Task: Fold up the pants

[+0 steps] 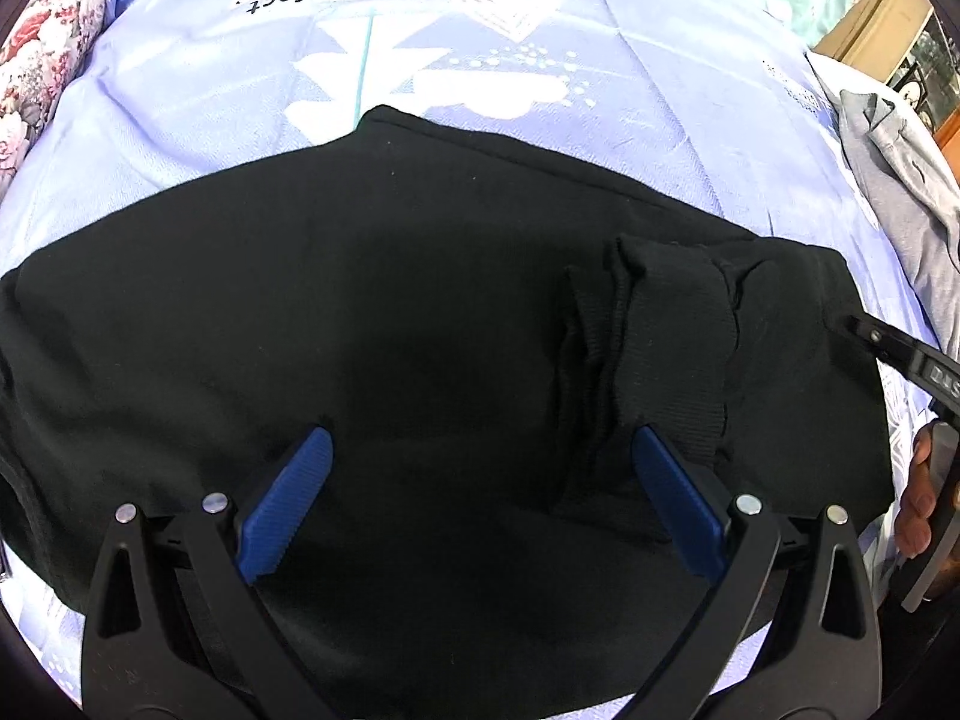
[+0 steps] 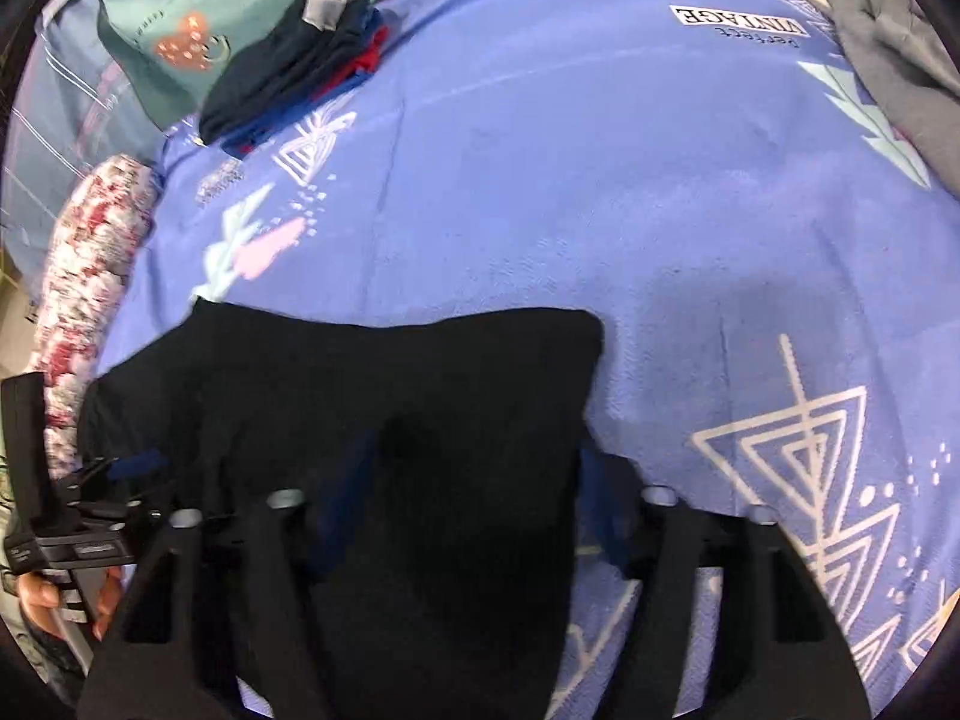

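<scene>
While lying part-folded on the lilac bedsheet [image 1: 690, 120], the black pants [image 1: 390, 312] are awaiting another fold.
Left gripper [image 1: 480, 486] is hovering wide open over the cloth, gripping nothing; right gripper [image 2: 462, 516] is standing part open (motion-blurred), with black cloth between its fingers, contact unclear. Fabric is looking soft, limp and light, likely draping when lifted; the ribbed cuffs [image 1: 672, 348] and outer corners are offering the firmest hold.

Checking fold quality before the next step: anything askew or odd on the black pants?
Yes. On the black pants a ribbed cuff lies bunched and wrinkled on top near their right side in the left wrist view, not flat with the rest. Otherwise the fabric lies flat on the blue bedsheet. No damage shows.
</scene>
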A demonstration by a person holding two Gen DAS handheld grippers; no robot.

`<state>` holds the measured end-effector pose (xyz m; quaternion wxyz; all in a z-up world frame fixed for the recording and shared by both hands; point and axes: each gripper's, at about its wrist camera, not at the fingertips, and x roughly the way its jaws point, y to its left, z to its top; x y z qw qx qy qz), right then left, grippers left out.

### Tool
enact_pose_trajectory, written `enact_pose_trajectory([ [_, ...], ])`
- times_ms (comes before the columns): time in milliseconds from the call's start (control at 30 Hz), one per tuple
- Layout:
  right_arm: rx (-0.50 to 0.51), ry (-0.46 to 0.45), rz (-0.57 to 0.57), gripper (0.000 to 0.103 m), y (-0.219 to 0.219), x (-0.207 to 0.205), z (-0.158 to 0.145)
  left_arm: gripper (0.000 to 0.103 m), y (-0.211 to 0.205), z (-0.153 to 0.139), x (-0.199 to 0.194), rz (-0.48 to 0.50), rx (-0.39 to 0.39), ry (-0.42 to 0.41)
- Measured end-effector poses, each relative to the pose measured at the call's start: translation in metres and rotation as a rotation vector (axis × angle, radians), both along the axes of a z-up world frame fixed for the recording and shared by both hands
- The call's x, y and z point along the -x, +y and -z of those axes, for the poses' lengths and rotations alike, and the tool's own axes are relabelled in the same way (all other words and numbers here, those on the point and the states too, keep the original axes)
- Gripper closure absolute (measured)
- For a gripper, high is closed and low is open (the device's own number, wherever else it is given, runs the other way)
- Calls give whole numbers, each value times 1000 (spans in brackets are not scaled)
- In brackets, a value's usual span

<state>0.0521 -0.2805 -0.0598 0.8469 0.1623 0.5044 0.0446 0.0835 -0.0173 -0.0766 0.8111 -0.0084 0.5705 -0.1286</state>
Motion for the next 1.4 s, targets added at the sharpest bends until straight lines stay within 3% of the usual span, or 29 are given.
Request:
enact_pose_trajectory([
  [67, -7, -9, 28, 78, -8, 1, -2, 2, 0, 0, 2, 6, -5, -7],
  [133, -45, -18, 81, 80, -24, 0, -2, 2, 0, 0, 3, 10, -3, -11],
  [200, -31, 4, 99, 76, -27, -2, 3, 2, 1, 0, 3, 10, 0, -10],
  [267, -9, 25, 94, 63, -25, -1, 5, 2, 0, -1, 4, 8, 5, 2],
  [300, 15, 21, 104, 62, -25, 1, 2, 2, 3, -3, 4, 3, 19, 7],
  [433, 74, -85, 70, 44, -13, 17, -18, 2, 23, -13, 5, -38, 97, 17],
  [533, 92, -104, 53, 44, -5, 25, -20, 2, 34, -19, 8, -56, 136, 19],
  [633, 3, -99, 2, 44, 4, 27, -14, 2, 38, -17, 8, -70, 117, 10],
  [667, 7, -92, -17, 44, 9, 27, -11, 2, 40, -11, 7, -82, 106, 24],
  [733, 111, -49, -11, 44, 16, 24, -4, 2, 41, -1, 5, -90, 93, 48],
  [767, 138, -13, 3, 44, 17, 21, 3, 2, 38, -1, 5, -78, 77, 24],
  [833, 125, -10, 21, 44, 14, 22, 5, 2, 29, 0, 9, -30, 16, 5],
  [967, 105, -97, 8, 44, 17, 33, -15, 2, 38, -6, 13, -46, 64, 11],
  [1133, 59, -189, -82, 43, 32, 49, -36, 2, 84, -18, 21, -159, 108, -13],
  [1233, -6, -119, -240, 43, 56, 43, -23, 2, 118, -19, 26, -233, 87, -31],
  [1300, -24, -2, -261, 43, 65, 35, 0, 2, 143, -10, 27, -303, 77, -6],
  [1400, -27, -8, -254, 39, 68, 35, 0, 2, 173, -10, 31, -340, 186, -9],
])
